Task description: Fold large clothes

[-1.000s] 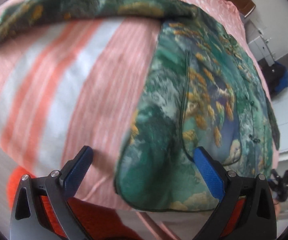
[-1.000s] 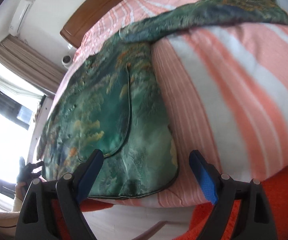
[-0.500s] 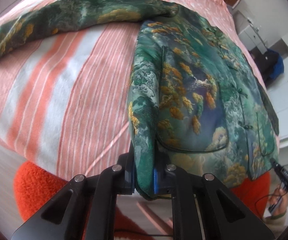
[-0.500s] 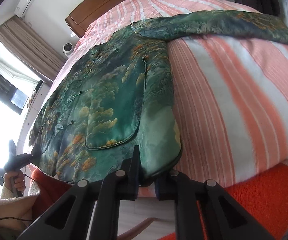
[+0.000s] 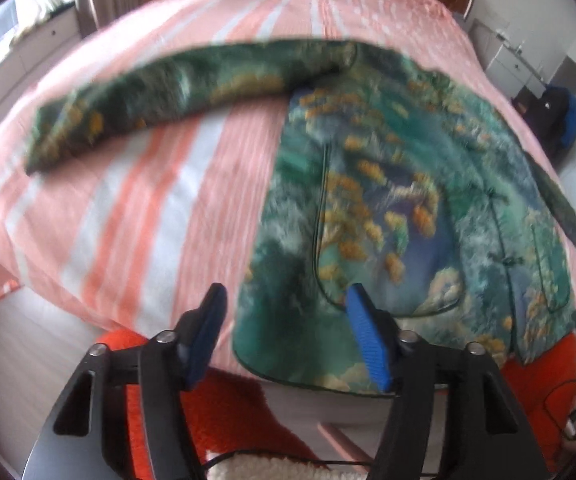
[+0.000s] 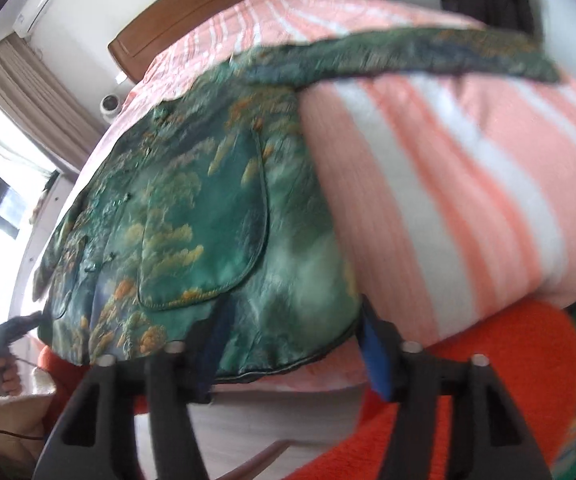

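Jacket: a green brocade jacket (image 5: 400,208) lies flat on the pink-striped bedspread (image 5: 135,208), hem at the bed's near edge, one sleeve (image 5: 175,96) stretched sideways
Left gripper (image 5: 288,336): jaws spread wide, holding nothing, poised at the hem corner
Right gripper (image 6: 296,344): jaws apart, straddling the opposite hem corner, fabric not pinched

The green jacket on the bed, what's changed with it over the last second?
Both grippers, left and right, clamped the green jacket hem half a second ago; now their jaws are open and backed off. The jacket stays spread on the striped bedspread, sleeve outstretched.
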Motion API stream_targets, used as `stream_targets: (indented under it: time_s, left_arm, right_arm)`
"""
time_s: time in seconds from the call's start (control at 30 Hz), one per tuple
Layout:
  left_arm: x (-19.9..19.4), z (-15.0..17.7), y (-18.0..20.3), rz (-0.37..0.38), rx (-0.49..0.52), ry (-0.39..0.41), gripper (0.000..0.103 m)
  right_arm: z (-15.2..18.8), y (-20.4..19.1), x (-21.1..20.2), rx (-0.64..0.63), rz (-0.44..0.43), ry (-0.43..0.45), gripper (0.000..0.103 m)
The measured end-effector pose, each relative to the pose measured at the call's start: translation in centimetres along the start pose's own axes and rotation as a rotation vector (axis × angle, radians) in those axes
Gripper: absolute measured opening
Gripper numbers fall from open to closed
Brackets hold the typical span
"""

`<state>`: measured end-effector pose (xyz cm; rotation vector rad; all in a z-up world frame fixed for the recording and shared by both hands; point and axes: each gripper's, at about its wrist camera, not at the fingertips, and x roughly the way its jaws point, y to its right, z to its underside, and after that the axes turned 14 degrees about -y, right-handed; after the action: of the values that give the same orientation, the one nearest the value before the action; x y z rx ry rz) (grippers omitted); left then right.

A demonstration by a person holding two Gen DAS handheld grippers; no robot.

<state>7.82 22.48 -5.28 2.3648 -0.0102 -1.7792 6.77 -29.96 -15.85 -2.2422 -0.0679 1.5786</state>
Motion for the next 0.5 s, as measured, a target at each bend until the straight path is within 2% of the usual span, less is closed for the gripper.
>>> stream_targets:
  time_s: [0.13,0.27,0.33,0.37,0.4,0.5]
  left_arm:
    - [-3.3,-0.8,0.4,-0.035,-0.029,0.121,0.083]
    - [-5.3,-2.1,1.6,-0.021,-0.032,0.202,0.086]
    - [-5.9,-1.9,2.4,-0.021,-0.018,0.229,0.086]
    - [-6.0,-1.9,2.9,-0.020,-0.007,0.242,0.087]
    - [-6.0,-1.8,3.3,-0.018,0.002,0.249,0.088]
    - [-5.4,-1.6,4.3,-0.014,0.020,0.242,0.088]
  right_arm:
    - [0.2,0.6,-2.2,0.027,0.020,0.071,0.066]
    - [-2.0,2.5,-4.7,0.047,-0.007,0.158,0.066]
    - [-4.1,4.8,-6.0,0.098,-0.046,0.199,0.066]
    - [-6.1,7.4,-7.1,0.159,-0.084,0.245,0.068]
    - [-7.3,9.3,-7.5,0.204,-0.098,0.270,0.074]
    - [-11.7,16.8,-7.6,0.413,-0.109,0.324,0.074]
